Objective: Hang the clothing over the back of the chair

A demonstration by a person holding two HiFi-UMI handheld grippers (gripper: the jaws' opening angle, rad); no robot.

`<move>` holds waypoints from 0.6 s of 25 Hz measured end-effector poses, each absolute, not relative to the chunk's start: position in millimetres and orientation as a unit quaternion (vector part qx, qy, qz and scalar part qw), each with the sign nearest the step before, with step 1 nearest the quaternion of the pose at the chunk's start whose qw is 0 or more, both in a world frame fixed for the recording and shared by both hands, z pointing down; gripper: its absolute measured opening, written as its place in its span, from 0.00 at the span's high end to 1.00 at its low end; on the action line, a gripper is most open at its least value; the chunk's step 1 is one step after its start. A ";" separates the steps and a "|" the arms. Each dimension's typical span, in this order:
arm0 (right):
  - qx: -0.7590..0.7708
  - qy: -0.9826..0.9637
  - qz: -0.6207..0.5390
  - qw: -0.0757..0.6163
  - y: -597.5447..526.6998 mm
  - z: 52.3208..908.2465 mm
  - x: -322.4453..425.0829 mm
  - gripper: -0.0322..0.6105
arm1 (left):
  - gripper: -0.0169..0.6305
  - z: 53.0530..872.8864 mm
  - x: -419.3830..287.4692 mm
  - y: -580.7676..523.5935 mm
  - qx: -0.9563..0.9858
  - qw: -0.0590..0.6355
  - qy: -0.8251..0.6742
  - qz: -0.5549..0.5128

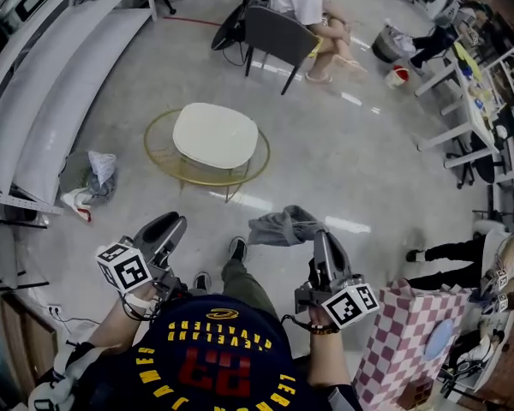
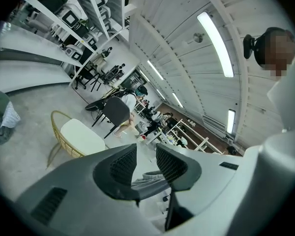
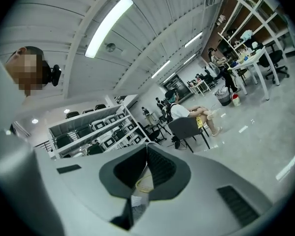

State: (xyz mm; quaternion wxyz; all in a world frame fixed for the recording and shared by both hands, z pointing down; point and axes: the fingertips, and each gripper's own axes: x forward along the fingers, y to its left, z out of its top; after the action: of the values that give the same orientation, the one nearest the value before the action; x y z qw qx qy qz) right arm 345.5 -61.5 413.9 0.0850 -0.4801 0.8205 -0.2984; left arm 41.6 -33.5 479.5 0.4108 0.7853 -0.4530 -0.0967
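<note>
While the gold-rimmed chair (image 1: 218, 139) with its white seat stands on the floor ahead, the grey clothing (image 1: 278, 227) hangs short of it, pinched in the closed jaws of the right gripper (image 1: 322, 240), and the left gripper (image 1: 168, 228) has its jaws parted, empty.

Chair (image 1: 214, 137) ahead of me, clothing (image 1: 283, 227) between it and my feet (image 1: 237, 248), at right gripper (image 1: 320, 237) tip, left gripper (image 1: 171, 224) alongside, shelves (image 1: 51, 101) far left.
</note>
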 end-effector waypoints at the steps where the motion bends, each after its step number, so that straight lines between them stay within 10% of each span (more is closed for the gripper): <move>1: -0.481 0.820 -0.299 0.083 -73.1 414.9 351.7 0.92 | 0.77 478.2 43.5 -43.1 0.783 0.410 -0.457 -0.099; 15: -0.397 0.881 -0.235 0.111 -237.3 342.7 340.6 0.92 | 0.77 443.0 9.4 -91.5 0.724 0.366 -0.564 -0.153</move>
State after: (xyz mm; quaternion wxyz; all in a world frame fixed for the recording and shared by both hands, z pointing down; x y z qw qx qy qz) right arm 340.6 -237.3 342.7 0.1105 -0.3965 0.8805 -0.2349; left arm 9.4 -91.5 443.0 0.3660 0.7240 -0.5643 -0.1530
